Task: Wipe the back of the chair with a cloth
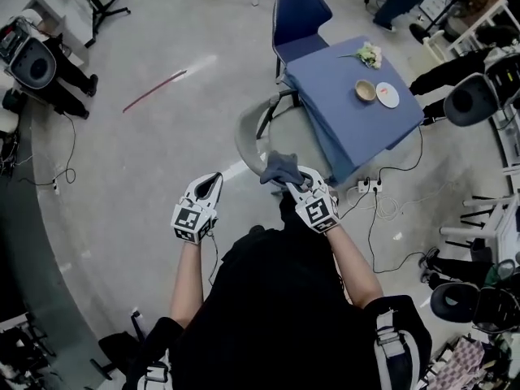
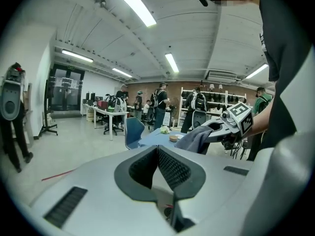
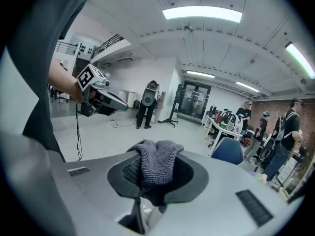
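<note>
Pale grey floor (image 1: pixel 146 161), red strip (image 1: pixel 154 90) lying on it, loose cables (image 1: pixel 388 205) beside blue table (image 1: pixel 341 96). Blue chair (image 1: pixel 299 19) touching table's far edge. Long ceiling strip lights (image 2: pixel 132 3) lit. Brick back wall (image 2: pixel 150 86), white shelving (image 2: pixel 216 100), white desks (image 2: pixel 106 113), dark glass doors (image 3: pixel 193 101).

Bright, even light from ceiling strip lights (image 2: pixel 133 6); strong fisheye distortion, dark corners.

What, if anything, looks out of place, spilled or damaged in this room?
Nothing looks spilled or broken. One stray thing: a red strip lies slantwise on the open floor, away from the table. On the table, the bowl and plate sit level.
</note>
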`<state>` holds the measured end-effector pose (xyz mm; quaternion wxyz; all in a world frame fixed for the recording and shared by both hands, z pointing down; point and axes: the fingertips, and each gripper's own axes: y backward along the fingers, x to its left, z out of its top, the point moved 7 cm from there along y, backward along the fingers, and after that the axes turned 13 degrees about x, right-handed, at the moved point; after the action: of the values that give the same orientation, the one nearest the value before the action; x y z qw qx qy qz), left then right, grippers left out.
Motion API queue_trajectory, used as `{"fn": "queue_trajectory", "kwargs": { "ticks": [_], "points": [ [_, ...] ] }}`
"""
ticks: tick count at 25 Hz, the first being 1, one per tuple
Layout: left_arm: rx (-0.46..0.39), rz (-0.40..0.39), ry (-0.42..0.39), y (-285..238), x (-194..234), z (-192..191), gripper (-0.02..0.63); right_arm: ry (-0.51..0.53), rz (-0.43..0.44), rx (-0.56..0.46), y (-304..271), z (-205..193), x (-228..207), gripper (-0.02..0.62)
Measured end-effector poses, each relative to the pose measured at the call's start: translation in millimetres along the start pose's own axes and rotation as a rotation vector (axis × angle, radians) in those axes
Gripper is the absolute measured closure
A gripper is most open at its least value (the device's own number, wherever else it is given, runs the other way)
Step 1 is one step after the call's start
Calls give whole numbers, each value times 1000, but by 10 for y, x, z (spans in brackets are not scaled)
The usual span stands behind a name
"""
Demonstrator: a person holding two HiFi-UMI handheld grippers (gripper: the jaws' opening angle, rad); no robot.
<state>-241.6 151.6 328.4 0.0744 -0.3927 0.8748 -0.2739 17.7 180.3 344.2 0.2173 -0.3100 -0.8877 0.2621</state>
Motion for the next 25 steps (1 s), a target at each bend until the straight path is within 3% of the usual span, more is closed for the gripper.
{"fn": "queue_trajectory", "kwargs": {
  "ticks": [14,20,25],
  "points": [
    [49,171,109,-1039,292,625,583,64,185,-26,-680,-149,-1353,505],
    [100,229,144,-1407,434,691,583,98,284,-32,-1106,-120,-1721,503],
    [139,248,164,-1590,502,705,583,147,373,-11,-1570,-126,-1774,503]
  ]
}}
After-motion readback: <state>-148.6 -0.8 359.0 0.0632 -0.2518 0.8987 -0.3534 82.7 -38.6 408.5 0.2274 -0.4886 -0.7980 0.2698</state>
